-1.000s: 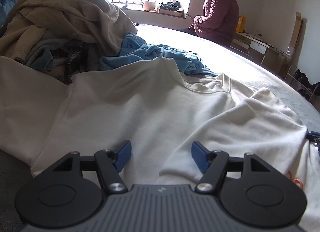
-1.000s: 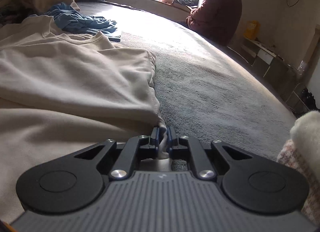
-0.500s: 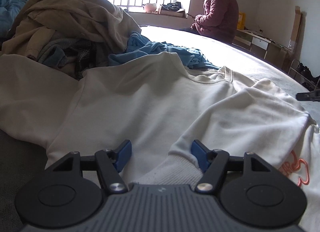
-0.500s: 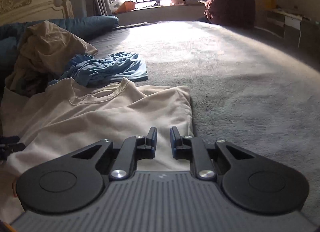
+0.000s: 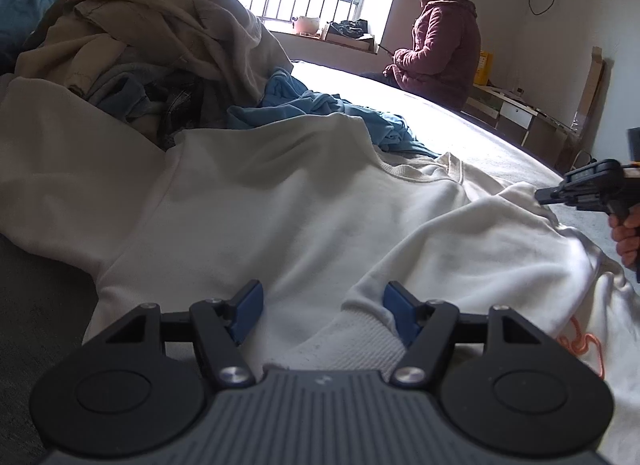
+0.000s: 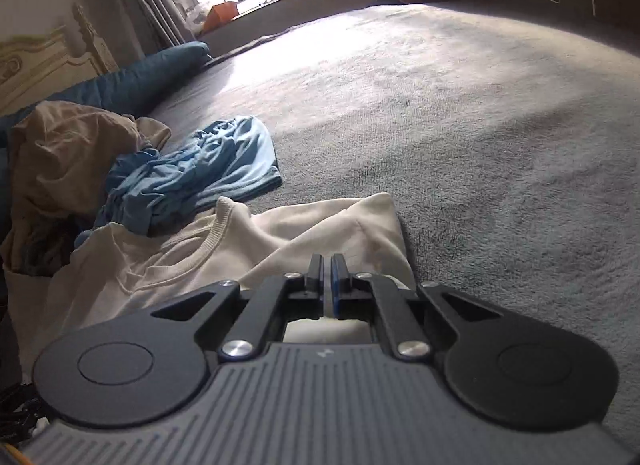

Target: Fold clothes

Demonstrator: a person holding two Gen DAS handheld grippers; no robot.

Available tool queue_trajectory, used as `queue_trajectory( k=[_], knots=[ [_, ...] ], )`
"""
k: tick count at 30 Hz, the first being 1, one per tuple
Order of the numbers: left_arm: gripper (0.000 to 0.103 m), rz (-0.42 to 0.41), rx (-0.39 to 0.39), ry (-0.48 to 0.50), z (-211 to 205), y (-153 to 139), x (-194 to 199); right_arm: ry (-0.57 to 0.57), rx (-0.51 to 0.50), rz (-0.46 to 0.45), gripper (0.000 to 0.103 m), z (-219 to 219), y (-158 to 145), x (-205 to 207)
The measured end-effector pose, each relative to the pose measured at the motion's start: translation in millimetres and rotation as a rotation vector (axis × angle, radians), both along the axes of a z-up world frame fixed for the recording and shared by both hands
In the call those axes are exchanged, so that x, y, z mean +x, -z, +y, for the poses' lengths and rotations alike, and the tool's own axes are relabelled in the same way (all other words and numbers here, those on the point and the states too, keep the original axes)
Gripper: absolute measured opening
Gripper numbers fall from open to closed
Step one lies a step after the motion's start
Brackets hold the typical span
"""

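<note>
Left wrist view: I am seeing my left gripper (image 5: 323,307) standing released, its blue pads (image 5: 249,309) spread wide with the ribbed cuff (image 5: 340,349) of the cream sweatshirt (image 5: 280,201) lying between them, ungripped. In the right wrist view my right gripper (image 6: 327,279) has just been closing and is now clenched on nothing, hovering over the sweatshirt's shoulder; no cloth is sitting between its tips. The sweatshirt is lying spread on the grey bedcover (image 6: 480,125), collar (image 6: 208,233) toward the blue garment (image 6: 192,173) and the heap of clothes (image 5: 132,37) beyond.

I am judging it soft, limp and fairly thick: light to lift, but sagging and bunching wherever it is unsupported. The knitted cuff, collar rib and hem are giving the firmest bite. I am favouring the cuff for the left and the shoulder seam for the right. A person (image 5: 444,49) is sitting at the far edge, well apart.
</note>
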State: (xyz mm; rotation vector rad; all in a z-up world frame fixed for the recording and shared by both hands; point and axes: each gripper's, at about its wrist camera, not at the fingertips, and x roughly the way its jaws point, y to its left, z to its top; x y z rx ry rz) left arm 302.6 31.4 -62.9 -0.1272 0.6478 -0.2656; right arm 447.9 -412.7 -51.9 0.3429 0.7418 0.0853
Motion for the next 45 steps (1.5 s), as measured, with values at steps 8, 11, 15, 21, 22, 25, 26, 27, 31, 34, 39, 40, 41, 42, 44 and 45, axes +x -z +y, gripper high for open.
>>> queue_trajectory(
  k=[8, 11, 15, 21, 22, 25, 26, 27, 31, 34, 39, 40, 41, 42, 44, 45],
  knots=[
    [0.069, 0.002, -0.002, 0.003, 1, 1, 0, 0.262, 0.082, -0.063, 0.004, -54, -9, 0],
    [0.069, 0.008, -0.025, 0.001, 4, 0, 1, 0.208, 0.038, -0.077, 0.004, -68, -41, -43],
    [0.069, 0.027, -0.038, -0.026, 8, -9, 1, 0.145, 0.040, -0.070, 0.005, -74, -77, -100],
    [0.070, 0.000, -0.055, -0.085, 21, -41, -21, -0.029, 0.021, -0.016, 0.005, -22, -91, -147],
    [0.070, 0.000, -0.064, -0.083, 25, -45, -27, -0.052, 0.006, -0.008, 0.005, -11, -88, -155],
    [0.070, 0.005, -0.063, -0.063, 29, -52, -45, -0.075, 0.003, 0.040, 0.005, -1, -62, -183],
    [0.070, 0.013, -0.055, -0.053, 28, -52, -51, -0.067, -0.011, 0.069, 0.005, -1, -51, -191],
    [0.070, 0.024, -0.050, -0.042, 28, -51, -58, -0.066, -0.046, 0.105, 0.005, -1, -37, -200],
    [0.070, 0.058, -0.035, -0.009, 34, -45, -88, -0.094, -0.172, 0.164, 0.003, -18, 0, -264],
    [0.070, 0.045, -0.032, 0.003, 43, -48, -116, -0.087, -0.246, 0.210, 0.004, -27, -18, -307],
    [0.070, 0.028, -0.022, 0.051, 35, -54, -154, -0.108, -0.306, 0.081, 0.006, -2, -53, -302],
    [0.070, 0.039, -0.017, 0.065, 29, -51, -159, -0.134, -0.267, 0.045, 0.006, 10, -53, -289],
    [0.070, 0.049, -0.012, 0.080, 23, -49, -164, -0.163, -0.231, 0.014, 0.006, 23, -52, -275],
    [0.070, 0.059, -0.007, 0.095, 18, -46, -170, -0.196, -0.212, 0.003, 0.006, 38, -44, -262],
    [0.070, 0.082, 0.023, 0.116, 10, -35, -182, -0.243, -0.207, 0.019, 0.006, 63, -21, -251],
    [0.070, 0.090, 0.036, 0.117, 10, -29, -190, -0.251, -0.221, 0.022, 0.006, 69, -11, -263]
  ],
)
